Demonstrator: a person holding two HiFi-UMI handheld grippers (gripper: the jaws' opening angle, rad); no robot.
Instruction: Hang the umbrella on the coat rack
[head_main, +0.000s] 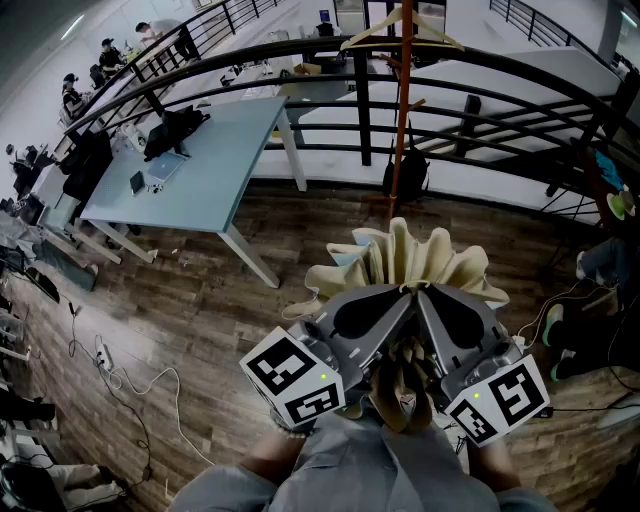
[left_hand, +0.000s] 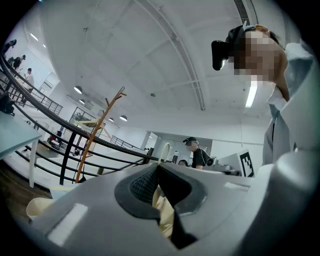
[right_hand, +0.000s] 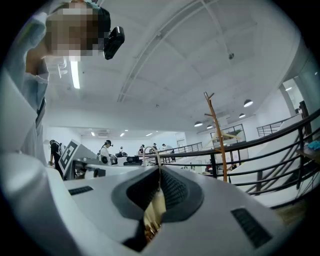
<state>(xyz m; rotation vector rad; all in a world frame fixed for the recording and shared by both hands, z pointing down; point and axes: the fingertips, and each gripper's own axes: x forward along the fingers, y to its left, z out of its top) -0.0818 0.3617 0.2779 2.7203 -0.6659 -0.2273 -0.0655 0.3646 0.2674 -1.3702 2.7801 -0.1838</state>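
Person stands on the wood floor (head_main: 200, 290) w/ a set of tongs in each hand, held close in front of the chest. Both sets point fwd and their tips meet at one spot. Left tongs (head_main: 402, 296) are pinched on the cream umbrella (head_main: 415, 255). In the left gripper view the pale fabric (left_hand: 165, 207) is wedged between the two dark ribbed pads, with no gap showing. Right tongs (head_main: 426, 294) are also pressed onto the umbrella, and the right gripper view shows the same cloth (right_hand: 156, 210) squeezed in the throat of the jaws. The umbrella is furled. Its pleats fan out in a bunch past the tips, and more folds hang down between the two marker cubes.

The coat rack (head_main: 402, 120), an orange-brown pole w/ short pegs, stands ahead by the black railing (head_main: 300, 50), well apart from the umbrella. A wooden hanger (head_main: 400, 30) sits near its top and a black bag (head_main: 405, 175) hangs low on the pole. Off to the left is a light-blue counter (head_main: 220, 170) w/ a dark backpack (head_main: 172, 130) on it. Other ppl are in the bkgd.
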